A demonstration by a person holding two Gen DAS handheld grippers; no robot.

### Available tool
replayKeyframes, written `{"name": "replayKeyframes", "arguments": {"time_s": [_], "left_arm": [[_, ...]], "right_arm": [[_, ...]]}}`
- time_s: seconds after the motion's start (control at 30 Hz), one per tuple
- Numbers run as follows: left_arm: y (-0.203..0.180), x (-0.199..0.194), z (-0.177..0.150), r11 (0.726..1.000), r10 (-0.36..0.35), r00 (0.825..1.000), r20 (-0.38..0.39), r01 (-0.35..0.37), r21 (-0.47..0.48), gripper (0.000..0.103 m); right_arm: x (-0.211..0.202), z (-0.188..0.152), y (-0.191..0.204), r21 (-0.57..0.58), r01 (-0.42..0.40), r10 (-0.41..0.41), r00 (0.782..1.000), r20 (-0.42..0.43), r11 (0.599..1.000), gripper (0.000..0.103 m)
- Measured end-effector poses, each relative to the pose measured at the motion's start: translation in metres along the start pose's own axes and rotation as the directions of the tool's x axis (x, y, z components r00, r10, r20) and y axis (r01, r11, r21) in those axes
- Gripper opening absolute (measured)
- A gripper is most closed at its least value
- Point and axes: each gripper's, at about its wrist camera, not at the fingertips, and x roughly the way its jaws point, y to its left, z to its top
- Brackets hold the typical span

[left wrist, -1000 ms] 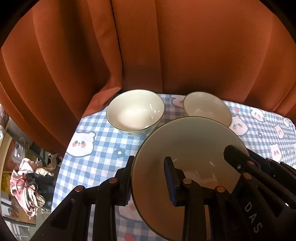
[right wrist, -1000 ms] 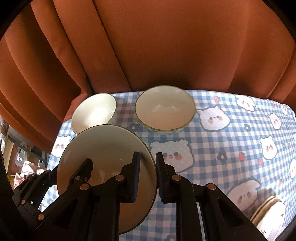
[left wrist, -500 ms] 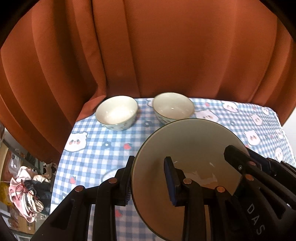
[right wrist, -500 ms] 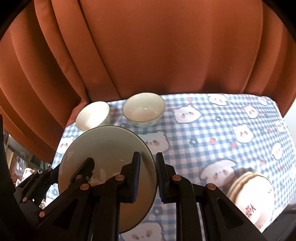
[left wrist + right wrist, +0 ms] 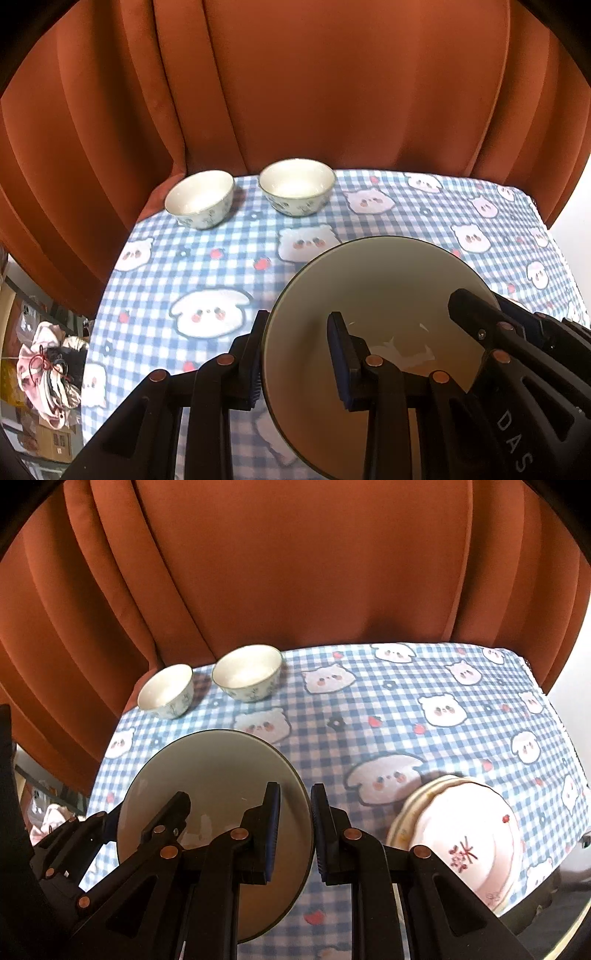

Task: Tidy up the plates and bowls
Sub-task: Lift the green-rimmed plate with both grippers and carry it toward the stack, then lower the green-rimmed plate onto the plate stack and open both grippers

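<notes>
A large pale plate [image 5: 388, 291] with a dark rim hangs tilted above the checked tablecloth [image 5: 207, 266], carried between both grippers. My left gripper [image 5: 297, 363] is shut on the plate's left rim. My right gripper [image 5: 295, 827] is shut on the right rim of the same plate [image 5: 218, 768]. Each view also shows the other gripper: the right gripper [image 5: 495, 314] and the left gripper [image 5: 144, 818]. Two small white bowls [image 5: 201, 197] [image 5: 295, 184] with a leaf pattern stand side by side at the far left of the table. A stack of pale plates [image 5: 469, 834] lies near the front right.
A rust-orange curtain [image 5: 295, 572] hangs right behind the table. The table's left edge [image 5: 107, 295] drops to a floor with clutter [image 5: 48, 369]. The right edge [image 5: 565, 731] lies beyond the plate stack. Bare cloth stretches between the bowls and the stack.
Both grippers have drawn back from the two bowls with the plate held between them, so the bowls look smaller and farther. The plate stack has come into the right wrist view.
</notes>
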Motion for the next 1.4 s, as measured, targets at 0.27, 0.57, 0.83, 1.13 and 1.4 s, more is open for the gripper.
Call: {"name": "replayKeyframes", "arguments": {"time_s": [0.27,0.57,0.83,1.13,1.4], "left_arm": [[-0.033,0.014,-0.037,1.000,0.013,0.999,-0.046,-0.013,-0.010,0.030],[-0.052,0.037,-0.066,0.999,0.014,0.993,-0.116,-0.019,-0.039,0.030],[-0.056,0.053,-0.078,0.998,0.028,0.983,-0.182,-0.038,-0.054,0.030],[-0.054,0.066,-0.080,0.995,0.057,0.975,-0.213,-0.074,-0.073,0.030],[-0.053,0.069,-0.077,0.994,0.068,0.974,-0.218,-0.085,-0.072,0.035]], "right_arm": [[0.011,-0.028,-0.035,-0.018,-0.014,0.013,0.999,-0.046,1.000,0.020],[0.036,-0.053,-0.058,-0.050,-0.023,0.016,0.992,-0.122,0.999,0.020],[0.057,-0.062,-0.066,-0.051,-0.037,0.027,0.983,-0.183,0.998,0.020],[0.074,-0.062,-0.063,-0.086,-0.047,0.027,0.976,-0.217,0.995,0.020],[0.081,-0.057,-0.060,-0.094,-0.070,0.047,0.974,-0.223,0.993,0.022]]}}
